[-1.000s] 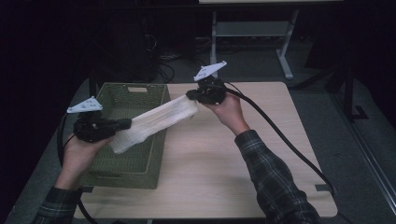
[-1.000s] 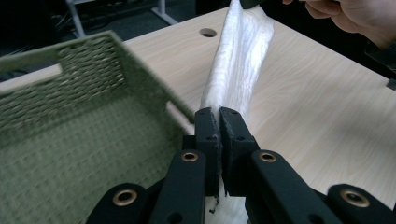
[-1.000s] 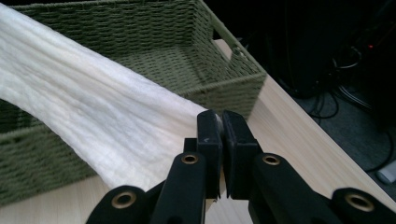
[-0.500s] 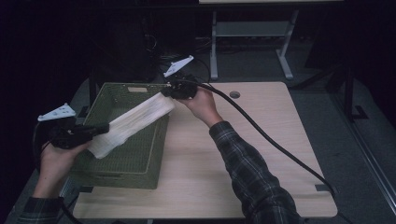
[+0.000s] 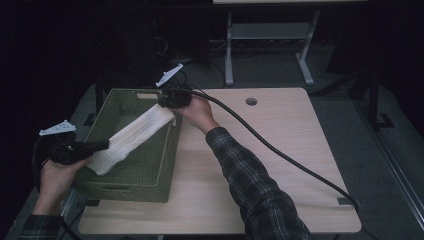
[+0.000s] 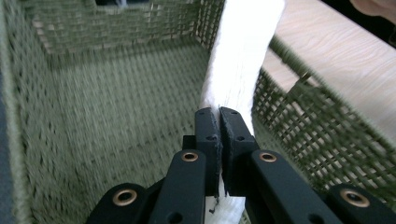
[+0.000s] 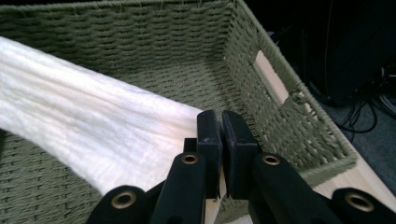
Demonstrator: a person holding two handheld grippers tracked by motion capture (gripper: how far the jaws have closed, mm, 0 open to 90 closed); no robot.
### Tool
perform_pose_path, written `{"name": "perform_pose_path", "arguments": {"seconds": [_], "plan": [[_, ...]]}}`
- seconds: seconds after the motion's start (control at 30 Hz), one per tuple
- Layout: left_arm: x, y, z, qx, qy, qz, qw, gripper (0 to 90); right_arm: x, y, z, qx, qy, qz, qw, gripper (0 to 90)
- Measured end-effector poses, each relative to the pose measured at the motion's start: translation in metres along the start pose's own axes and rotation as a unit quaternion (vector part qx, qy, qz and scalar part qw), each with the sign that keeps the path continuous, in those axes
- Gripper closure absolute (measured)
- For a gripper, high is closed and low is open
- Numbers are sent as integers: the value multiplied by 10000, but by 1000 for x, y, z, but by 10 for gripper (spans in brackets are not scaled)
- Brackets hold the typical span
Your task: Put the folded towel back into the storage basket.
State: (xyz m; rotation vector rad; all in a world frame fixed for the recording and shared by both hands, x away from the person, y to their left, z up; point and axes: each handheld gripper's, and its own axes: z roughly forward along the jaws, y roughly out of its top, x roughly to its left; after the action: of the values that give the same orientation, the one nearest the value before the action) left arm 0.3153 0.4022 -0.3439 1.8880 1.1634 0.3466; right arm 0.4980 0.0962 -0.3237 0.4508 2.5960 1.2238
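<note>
Towel [image 5: 131,138]: being held stretched between both grippers, hanging above the green basket [image 5: 165,172], clear of its floor
Left gripper [image 5: 104,145]: jaws being kept clamped on the near end of the towel, as is being shown in the left gripper view [image 6: 219,114]
Right gripper [image 5: 165,104]: jaws being kept clamped on the far end [image 7: 218,122], over the basket's far wall
Handling: judged light, soft and limp; sagging is being expected once tension is eased
Grip points: the two ends are being judged best, since a mid-length pinch is likely to let both halves droop
Table [image 5: 290,165]: being left bare beside the basket
</note>
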Motion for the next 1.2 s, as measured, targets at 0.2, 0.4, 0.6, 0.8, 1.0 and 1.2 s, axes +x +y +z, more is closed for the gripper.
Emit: {"name": "perform_pose_path", "arguments": {"seconds": [0.2, 0.4, 0.6, 0.8, 1.0, 1.2], "plan": [[6, -7, 9, 234, 64, -77, 9997, 864, -3, -5, 22, 113, 75, 73, 9999, 863], [12, -10, 14, 367, 136, -109, 9992, 863, -3, -12, 39, 216, 107, 94, 9997, 863], [14, -11, 15, 433, 123, -164, 9989, 863, -2, -12, 52, 343, 115, 29, 9993, 863], [15, -11, 17, 494, 99, -177, 9986, 861, -2, -14, 55, 408, 125, 67, 9991, 863], [15, -10, 16, 480, 304, -164, 9983, 741, -3, -15, 58, 436, 112, 47, 9990, 863], [14, -9, 15, 353, 334, -154, 9987, 645, -5, -17, 60, 463, 101, 9, 9989, 863]]}}
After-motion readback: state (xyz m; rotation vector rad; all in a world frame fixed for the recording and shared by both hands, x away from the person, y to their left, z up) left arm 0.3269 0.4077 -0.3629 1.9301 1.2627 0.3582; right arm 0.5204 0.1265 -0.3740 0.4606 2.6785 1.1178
